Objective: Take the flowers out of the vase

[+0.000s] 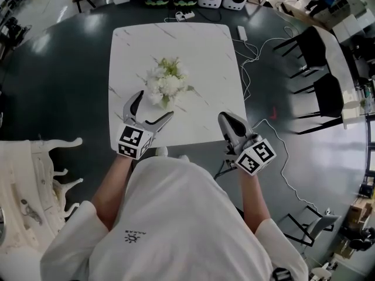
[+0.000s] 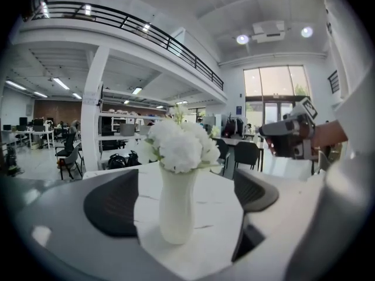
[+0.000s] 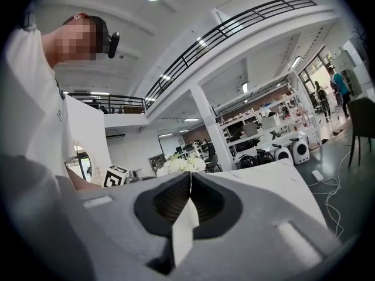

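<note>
L gripper [image 1: 153, 105] jaws wide, white vase [image 2: 176, 206] w/ flowers [image 2: 179, 145] upright in the gap btwn them, untouched, on table [image 1: 199, 51]. R gripper [image 1: 223, 117] jaws closed, empty, at table's near edge, apart from vase.

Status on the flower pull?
Left gripper open, vase between jaws, untouched. Right gripper shut, empty. Flowers in vase. Nothing blocking.

Bright, even overhead light, with fisheye warping and dark vignetted corners.
</note>
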Demonstrator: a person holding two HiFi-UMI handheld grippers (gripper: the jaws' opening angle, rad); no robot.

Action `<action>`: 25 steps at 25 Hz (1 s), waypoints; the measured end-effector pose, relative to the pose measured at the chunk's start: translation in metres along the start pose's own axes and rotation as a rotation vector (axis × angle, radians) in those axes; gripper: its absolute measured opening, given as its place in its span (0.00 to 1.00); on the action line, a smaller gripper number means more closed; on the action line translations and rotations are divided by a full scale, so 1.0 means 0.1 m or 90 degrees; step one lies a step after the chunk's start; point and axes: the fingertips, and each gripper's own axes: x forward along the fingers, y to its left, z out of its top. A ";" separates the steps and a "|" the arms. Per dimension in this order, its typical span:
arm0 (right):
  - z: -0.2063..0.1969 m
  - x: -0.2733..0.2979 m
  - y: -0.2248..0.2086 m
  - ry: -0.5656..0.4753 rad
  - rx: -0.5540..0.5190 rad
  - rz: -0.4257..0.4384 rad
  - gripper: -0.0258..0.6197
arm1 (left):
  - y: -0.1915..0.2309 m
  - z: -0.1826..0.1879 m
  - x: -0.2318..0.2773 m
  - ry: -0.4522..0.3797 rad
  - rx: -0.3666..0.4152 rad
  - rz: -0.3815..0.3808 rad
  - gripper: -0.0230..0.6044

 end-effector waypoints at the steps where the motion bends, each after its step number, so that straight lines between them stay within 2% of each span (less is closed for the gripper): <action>1: 0.00 0.00 0.00 0.000 0.000 -0.002 0.04 | 0.00 0.00 0.03 0.002 0.001 0.000 0.82; 3: 0.01 0.00 0.00 -0.001 0.000 -0.004 0.04 | 0.02 0.00 0.08 0.001 0.001 0.001 0.88; 19: 0.02 -0.04 -0.01 0.000 -0.002 -0.020 0.04 | 0.17 0.17 0.41 -0.039 0.039 0.039 0.88; 25: 0.01 -0.04 -0.02 0.002 -0.003 -0.023 0.04 | 0.17 0.22 0.49 -0.052 0.043 0.037 0.87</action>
